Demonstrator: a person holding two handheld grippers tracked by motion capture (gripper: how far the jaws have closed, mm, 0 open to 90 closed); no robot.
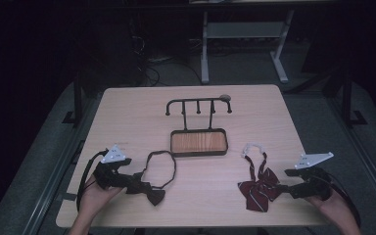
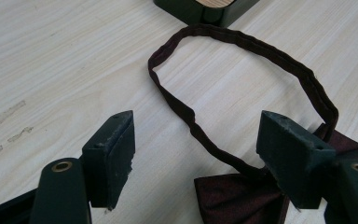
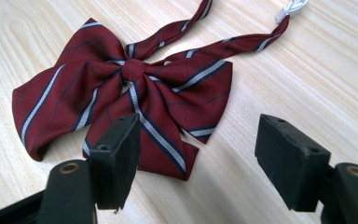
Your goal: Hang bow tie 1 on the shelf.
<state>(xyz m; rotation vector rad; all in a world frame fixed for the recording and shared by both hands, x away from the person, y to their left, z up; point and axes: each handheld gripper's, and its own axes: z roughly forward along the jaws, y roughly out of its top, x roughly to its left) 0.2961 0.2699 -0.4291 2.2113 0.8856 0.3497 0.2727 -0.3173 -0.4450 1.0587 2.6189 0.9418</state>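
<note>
A plain dark maroon bow tie (image 1: 154, 196) lies near the table's front left, its strap in a loop (image 1: 159, 169) toward the middle. My left gripper (image 1: 139, 185) is open just beside the bow. In the left gripper view the jaws (image 2: 198, 140) stand wide apart over the bow (image 2: 237, 196) and the strap (image 2: 242, 42), touching neither. At the front right lies a maroon bow tie with grey stripes (image 1: 258, 191). My right gripper (image 1: 281, 187) is open next to it. The right gripper view has the open jaws (image 3: 200, 135) hovering at the near edge of the striped bow (image 3: 135, 70).
A black hook rack (image 1: 198, 105) rises from a wooden tray base (image 1: 198, 143) at the table's centre; its corner (image 2: 205, 9) is just beyond the strap loop. The striped tie's white clasp (image 3: 291, 9) lies farther out. Bare tabletop (image 1: 127, 112) surrounds the rack.
</note>
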